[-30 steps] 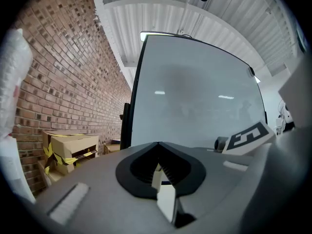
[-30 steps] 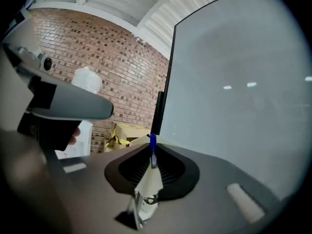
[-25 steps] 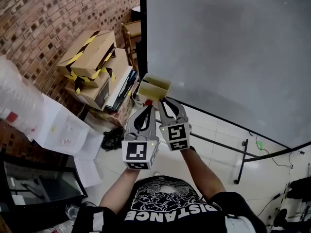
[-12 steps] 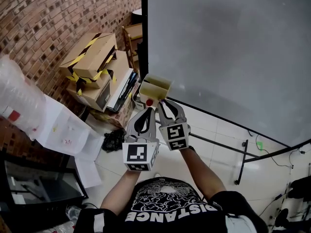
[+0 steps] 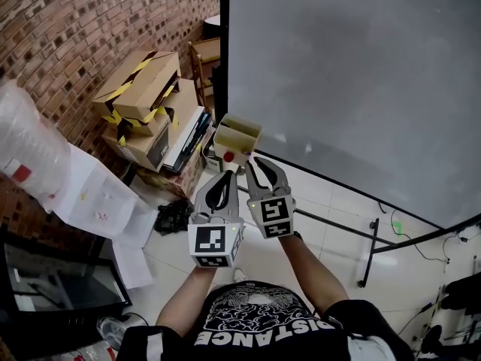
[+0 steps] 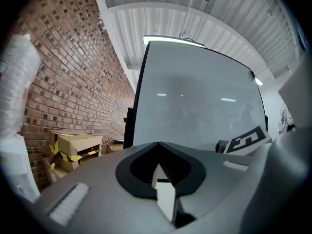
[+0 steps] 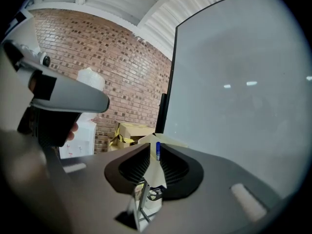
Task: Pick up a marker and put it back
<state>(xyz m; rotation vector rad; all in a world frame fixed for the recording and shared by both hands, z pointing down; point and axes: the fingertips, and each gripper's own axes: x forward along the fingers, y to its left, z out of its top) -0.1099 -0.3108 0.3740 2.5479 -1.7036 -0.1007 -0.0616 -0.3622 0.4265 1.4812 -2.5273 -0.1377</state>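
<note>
A yellow marker holder (image 5: 238, 135) hangs at the lower left corner of the whiteboard (image 5: 353, 74). A red marker cap (image 5: 228, 156) shows at the holder's near edge. Both grippers are held side by side just under the holder. The left gripper (image 5: 231, 173) is shut with nothing between its jaws, and its tips (image 6: 158, 145) meet. The right gripper (image 5: 249, 161) is shut too, its tips just short of the holder. In the right gripper view, a blue marker end (image 7: 157, 150) stands in the thin slit at the tips, in front of the cream holder (image 7: 163, 139). Whether the jaws touch it I cannot tell.
Taped cardboard boxes (image 5: 139, 89) are stacked against the brick wall (image 5: 68, 36) to the left. Loose papers (image 5: 98, 201) and a bubble-wrap roll (image 5: 26, 149) lie nearer. The whiteboard's stand legs (image 5: 364, 254) cross the tiled floor on the right.
Both grippers have dropped slightly away from the holder. The red cap shows more plainly now. Both stay shut.
</note>
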